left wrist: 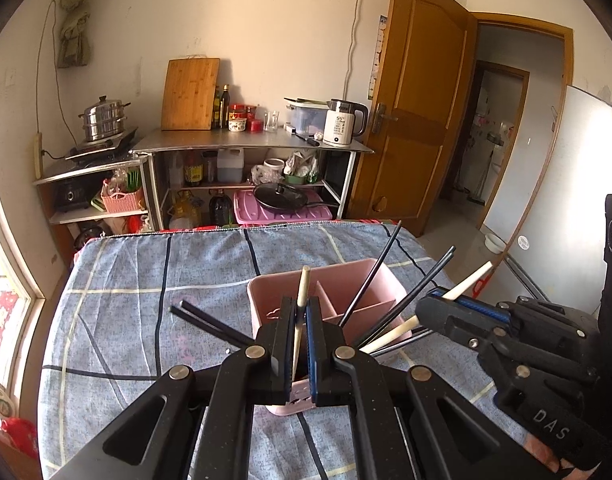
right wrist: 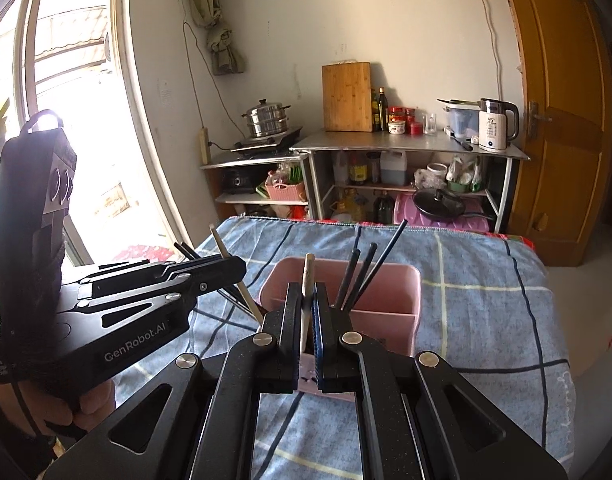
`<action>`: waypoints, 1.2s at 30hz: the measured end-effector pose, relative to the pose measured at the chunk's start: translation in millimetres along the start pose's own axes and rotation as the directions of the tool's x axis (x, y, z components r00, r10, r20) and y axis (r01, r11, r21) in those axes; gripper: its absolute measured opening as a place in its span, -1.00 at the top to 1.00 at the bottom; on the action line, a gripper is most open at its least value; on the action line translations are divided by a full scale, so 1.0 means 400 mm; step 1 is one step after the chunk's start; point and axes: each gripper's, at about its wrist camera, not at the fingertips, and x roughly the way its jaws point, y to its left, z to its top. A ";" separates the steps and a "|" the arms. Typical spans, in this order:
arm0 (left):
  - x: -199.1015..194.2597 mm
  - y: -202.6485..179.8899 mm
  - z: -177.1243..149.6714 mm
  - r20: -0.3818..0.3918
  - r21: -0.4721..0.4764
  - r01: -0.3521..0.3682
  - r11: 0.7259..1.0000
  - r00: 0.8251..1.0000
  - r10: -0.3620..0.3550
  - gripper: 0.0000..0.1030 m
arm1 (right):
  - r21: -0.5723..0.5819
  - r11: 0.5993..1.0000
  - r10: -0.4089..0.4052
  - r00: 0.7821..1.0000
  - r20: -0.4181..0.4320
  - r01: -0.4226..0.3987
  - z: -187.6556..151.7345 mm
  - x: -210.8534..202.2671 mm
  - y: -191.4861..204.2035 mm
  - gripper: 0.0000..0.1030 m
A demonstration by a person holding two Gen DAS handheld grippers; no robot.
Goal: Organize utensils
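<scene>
Each tool [left wrist: 300, 312] [right wrist: 308, 300] clamps a pale chopstick [left wrist: 303, 284] [right wrist: 308, 270]; only the right view shows the window [right wrist: 77, 100].

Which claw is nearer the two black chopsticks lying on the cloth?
Left. The left claw sits just beside the black chopsticks; the right claw is farther off, beyond the pink holder.

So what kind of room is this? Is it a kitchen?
Probably a small home kitchen, or a room used as one. A steel steamer pot sits on a cooktop, a wooden cutting board leans on the wall, and an electric kettle stands on the metal shelf, with oil bottles below.
</scene>
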 end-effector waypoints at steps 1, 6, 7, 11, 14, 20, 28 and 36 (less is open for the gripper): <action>-0.002 0.003 -0.004 0.001 -0.003 0.001 1.000 1.000 -0.001 0.91 | 0.000 1.000 -0.001 1.000 0.001 0.001 -0.001 -0.002 -0.003 0.90; -0.024 0.010 -0.013 0.016 -0.022 0.009 1.000 1.000 -0.008 0.71 | 0.007 1.000 -0.008 1.000 0.017 0.008 -0.001 -0.022 -0.008 0.80; -0.030 0.011 -0.016 0.019 -0.024 0.008 1.000 1.000 -0.007 0.66 | 0.007 1.000 -0.012 1.000 0.018 0.012 0.000 -0.024 -0.008 0.80; -0.062 0.015 -0.030 0.039 -0.026 0.001 1.000 0.999 0.000 0.64 | 0.011 1.000 -0.014 0.999 0.038 0.014 -0.006 -0.055 -0.013 0.80; -0.091 0.012 -0.049 0.055 -0.027 0.004 1.000 0.998 -0.002 0.58 | 0.018 1.000 -0.009 0.999 0.052 0.008 -0.016 -0.082 -0.016 0.79; -0.151 0.001 -0.131 0.080 -0.040 0.007 0.999 0.997 -0.004 0.54 | 0.012 1.000 -0.014 0.998 0.057 0.013 -0.064 -0.128 -0.012 0.71; -0.204 -0.021 -0.253 0.081 -0.063 -0.024 0.998 0.996 0.029 0.53 | 0.021 0.999 -0.031 0.998 0.047 0.030 -0.164 -0.184 -0.005 0.64; -0.239 -0.064 -0.370 0.078 -0.066 -0.057 0.996 0.995 0.062 0.53 | 0.001 0.998 -0.055 0.998 0.033 0.055 -0.270 -0.226 0.022 0.60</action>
